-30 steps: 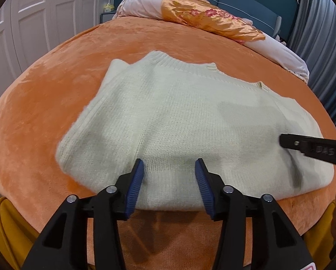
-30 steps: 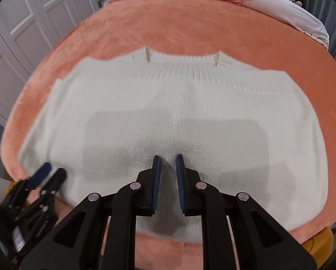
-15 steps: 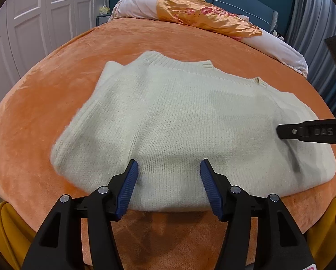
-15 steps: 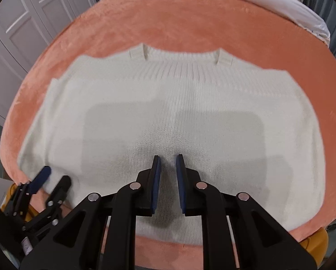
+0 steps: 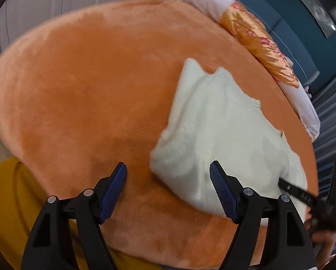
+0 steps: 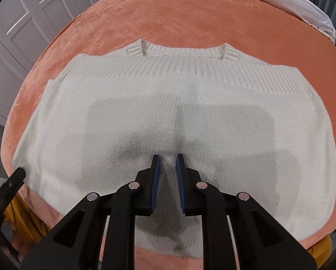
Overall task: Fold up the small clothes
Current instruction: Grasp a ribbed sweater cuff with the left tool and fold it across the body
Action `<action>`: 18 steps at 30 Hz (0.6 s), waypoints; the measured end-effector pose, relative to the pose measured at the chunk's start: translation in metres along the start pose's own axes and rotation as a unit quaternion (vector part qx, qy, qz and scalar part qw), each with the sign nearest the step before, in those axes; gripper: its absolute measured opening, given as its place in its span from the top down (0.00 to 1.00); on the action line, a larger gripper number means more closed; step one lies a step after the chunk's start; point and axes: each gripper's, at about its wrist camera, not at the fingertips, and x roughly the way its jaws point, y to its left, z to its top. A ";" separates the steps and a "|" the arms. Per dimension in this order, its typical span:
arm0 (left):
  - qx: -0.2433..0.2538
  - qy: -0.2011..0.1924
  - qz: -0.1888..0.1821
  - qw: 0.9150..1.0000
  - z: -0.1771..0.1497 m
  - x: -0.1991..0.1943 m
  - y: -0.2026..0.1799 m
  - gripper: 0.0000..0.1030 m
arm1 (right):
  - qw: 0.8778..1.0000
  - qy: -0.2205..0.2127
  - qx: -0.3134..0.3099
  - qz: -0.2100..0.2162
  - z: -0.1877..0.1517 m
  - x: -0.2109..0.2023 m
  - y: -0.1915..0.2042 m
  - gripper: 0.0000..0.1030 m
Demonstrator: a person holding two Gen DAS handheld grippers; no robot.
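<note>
A cream knit sweater lies flat on the orange bedspread, sleeves folded in, collar at the far side. My right gripper hovers over the sweater's near middle, jaws slightly apart and empty. My left gripper is wide open and empty at the sweater's left corner, which sits between its fingers. The sweater fills the right half of the left wrist view. The right gripper's tip shows there at the right, and the left gripper's tip at the left edge of the right wrist view.
Pillows and an orange floral cover lie at the head of the bed. White wardrobe doors stand to the left. Grey curtains hang at the right. Yellow fabric hangs below the bed's near edge.
My left gripper has swung left to the sweater's left corner and opened wider. My right gripper has come closer to the sweater's middle.
</note>
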 end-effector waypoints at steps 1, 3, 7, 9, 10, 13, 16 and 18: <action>-0.005 0.004 -0.007 1.000 0.003 0.004 0.000 0.32 | 1.000 -0.001 0.001 0.002 0.000 0.000 -0.001 0.86; -0.007 0.007 -0.016 1.000 0.008 0.009 -0.006 0.46 | 1.000 -0.004 0.003 0.010 -0.001 0.000 -0.003 0.86; 0.012 0.014 -0.026 1.000 0.019 0.005 -0.031 0.81 | 0.998 -0.019 0.033 0.046 -0.005 -0.011 -0.015 0.85; 0.030 -0.001 -0.028 0.999 0.023 -0.009 -0.048 0.85 | 0.996 -0.021 0.064 0.066 -0.013 -0.024 -0.026 0.78; 0.048 -0.015 -0.032 0.998 0.025 -0.021 -0.062 0.86 | 0.995 -0.021 0.074 0.071 -0.018 -0.030 -0.030 0.76; 0.097 -0.042 -0.057 0.993 0.027 -0.050 -0.108 0.88 | 0.993 -0.033 0.080 0.077 -0.039 -0.050 -0.047 0.73; 0.154 -0.062 -0.078 0.983 0.019 -0.069 -0.165 0.88 | 0.992 -0.035 0.090 0.078 -0.061 -0.064 -0.072 0.73; 0.191 -0.072 -0.089 0.975 0.010 -0.076 -0.204 0.88 | 0.991 -0.040 0.103 0.073 -0.076 -0.074 -0.091 0.72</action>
